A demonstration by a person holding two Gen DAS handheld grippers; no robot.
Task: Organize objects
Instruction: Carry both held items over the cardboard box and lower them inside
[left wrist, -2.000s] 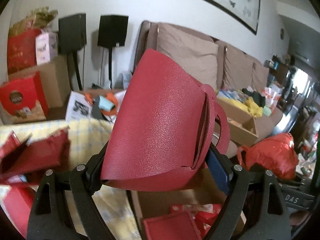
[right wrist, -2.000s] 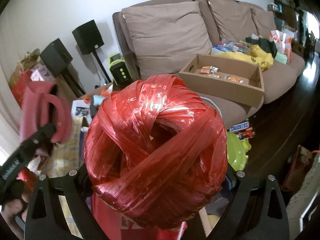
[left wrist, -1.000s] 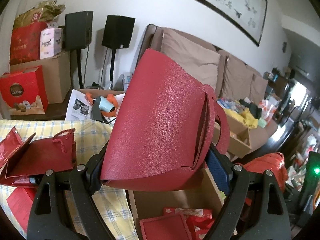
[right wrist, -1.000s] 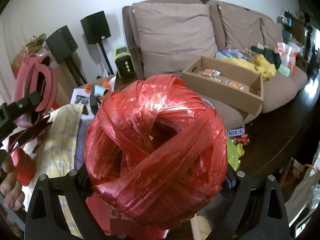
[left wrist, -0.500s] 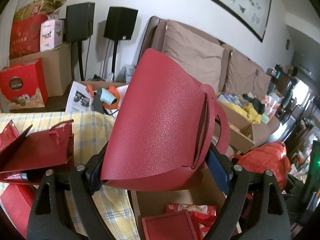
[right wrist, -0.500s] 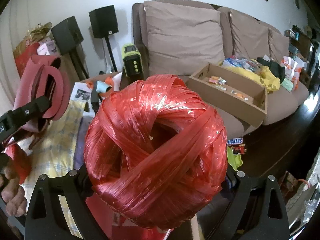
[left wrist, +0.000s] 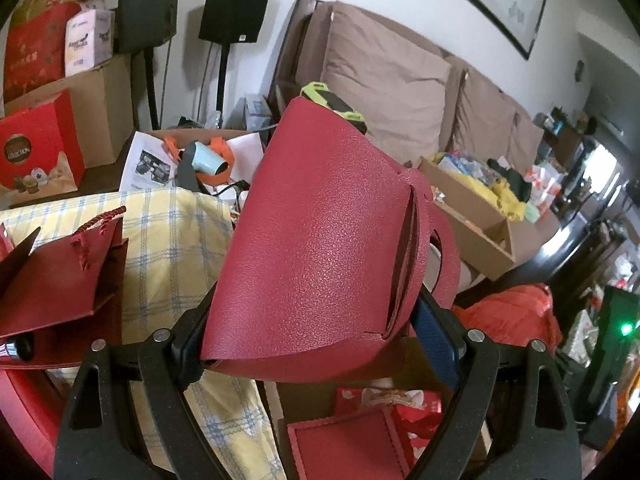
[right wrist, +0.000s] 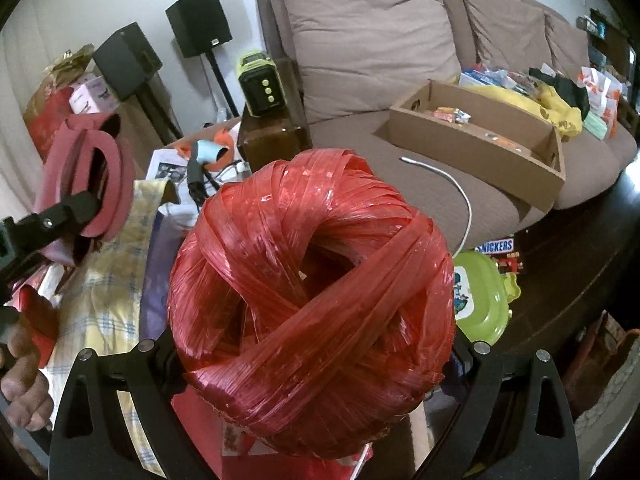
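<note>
Lowering gently suits both loads: left tongs (left wrist: pixel 316 344) pinching the red bag (left wrist: pixel 320 240), right tongs (right wrist: pixel 316 360) pinching the twine ball (right wrist: pixel 312 300), above the cardboard box (left wrist: pixel 320 400).

My left claw (left wrist: pixel 320 356) is filled by the red leather bag (left wrist: pixel 320 248), which blocks most of the way ahead. Just below it an open cardboard box (left wrist: pixel 316 400) already holds a red pouch (left wrist: pixel 344 448) and red packets, leaving little room. To the left, the checked cloth (left wrist: pixel 168 240) carries a dark red paper bag (left wrist: pixel 60 280). My right claw (right wrist: pixel 316 372) is stuffed with the red twine ball (right wrist: pixel 312 300); beyond it a green container (right wrist: pixel 480 296) lies on the dark floor (right wrist: pixel 560 248), bare farther right.
</note>
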